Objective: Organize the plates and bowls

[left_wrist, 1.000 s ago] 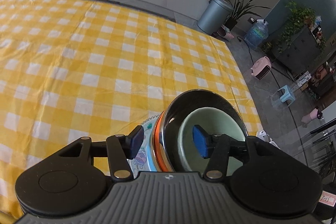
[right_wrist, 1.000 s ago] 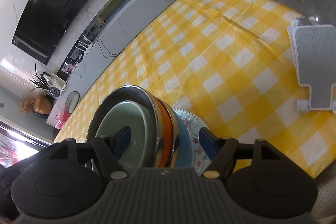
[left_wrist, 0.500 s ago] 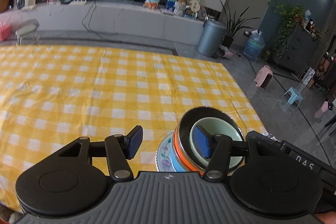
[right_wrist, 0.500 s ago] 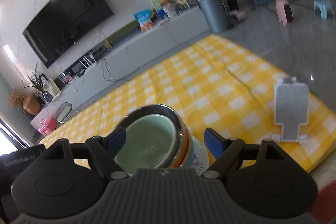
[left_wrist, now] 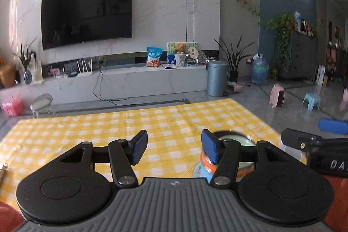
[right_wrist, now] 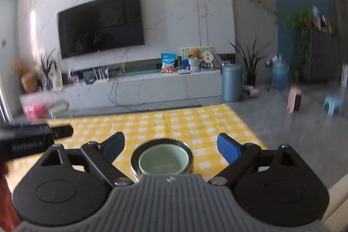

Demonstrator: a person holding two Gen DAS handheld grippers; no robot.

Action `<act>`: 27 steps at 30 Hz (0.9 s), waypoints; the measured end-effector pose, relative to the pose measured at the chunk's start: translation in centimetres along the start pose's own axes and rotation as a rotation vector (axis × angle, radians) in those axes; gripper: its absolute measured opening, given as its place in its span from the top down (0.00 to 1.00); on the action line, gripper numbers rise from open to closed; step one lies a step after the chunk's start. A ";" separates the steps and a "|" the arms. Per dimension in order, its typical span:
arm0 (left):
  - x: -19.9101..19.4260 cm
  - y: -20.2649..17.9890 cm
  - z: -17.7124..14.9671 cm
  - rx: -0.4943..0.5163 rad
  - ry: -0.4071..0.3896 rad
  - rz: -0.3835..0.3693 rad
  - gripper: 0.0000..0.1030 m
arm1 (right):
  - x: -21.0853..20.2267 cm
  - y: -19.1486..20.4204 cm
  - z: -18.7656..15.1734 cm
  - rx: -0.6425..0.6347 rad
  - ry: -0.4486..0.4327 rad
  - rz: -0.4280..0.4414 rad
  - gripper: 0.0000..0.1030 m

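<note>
left gripper (left_wrist: 173, 150): jaws wide, empty | right gripper (right_wrist: 170, 148): jaws wide, empty | bowl stack (right_wrist: 162, 159) on tablecloth (right_wrist: 152, 125)

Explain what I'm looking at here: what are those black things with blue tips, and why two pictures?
There is no robot here. A person holds a two-finger claw in each hand, and each claw carries a wide-angle camera that looks forward along its fingers. So one picture comes from the left claw and the other from the right claw. The blue tips are the finger pads.

In front lies a table with a yellow checked cloth. On it stands a stack of bowls: a pale green bowl nested in a metal bowl, with an orange dish and a blue dish beneath.

Both claws are open and hold nothing. In the left picture, the right claw shows at the right edge; in the right picture, the left claw shows at the left edge. Behind is a living room with a TV.
</note>
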State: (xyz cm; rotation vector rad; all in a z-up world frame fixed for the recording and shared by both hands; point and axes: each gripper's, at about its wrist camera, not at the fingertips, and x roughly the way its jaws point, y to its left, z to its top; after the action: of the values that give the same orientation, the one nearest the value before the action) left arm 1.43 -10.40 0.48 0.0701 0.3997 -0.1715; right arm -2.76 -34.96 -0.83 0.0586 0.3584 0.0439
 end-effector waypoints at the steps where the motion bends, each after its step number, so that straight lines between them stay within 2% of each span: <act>1: -0.3 -0.3 -0.5 0.021 0.001 0.002 0.31 | -0.2 0.4 -0.5 -0.023 0.004 -0.002 0.12; 6: -1.2 -0.8 -3.1 0.098 0.013 0.057 0.26 | -1.1 1.4 -3.5 -0.061 0.052 -0.002 0.12; 15: -0.1 0.1 -6.5 0.026 0.111 0.069 0.26 | -0.7 0.9 -7.1 -0.012 0.083 -0.056 0.12; 17: 0.3 0.4 -7.1 0.004 0.158 0.059 0.26 | -0.6 0.9 -7.4 -0.009 0.076 -0.057 0.12; 21: 0.7 0.7 -8.0 -0.001 0.204 0.054 0.26 | -0.4 1.2 -7.6 -0.010 0.057 -0.069 0.11; 27: 0.8 1.2 -8.4 -0.003 0.232 0.064 0.26 | -0.3 0.5 -7.6 0.026 0.058 -0.056 0.11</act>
State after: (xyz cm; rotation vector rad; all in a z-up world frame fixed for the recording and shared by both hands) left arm -0.86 -8.52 -7.53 0.1000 0.6284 -0.0995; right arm -5.71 -34.10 -7.80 0.0734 0.4189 -0.0145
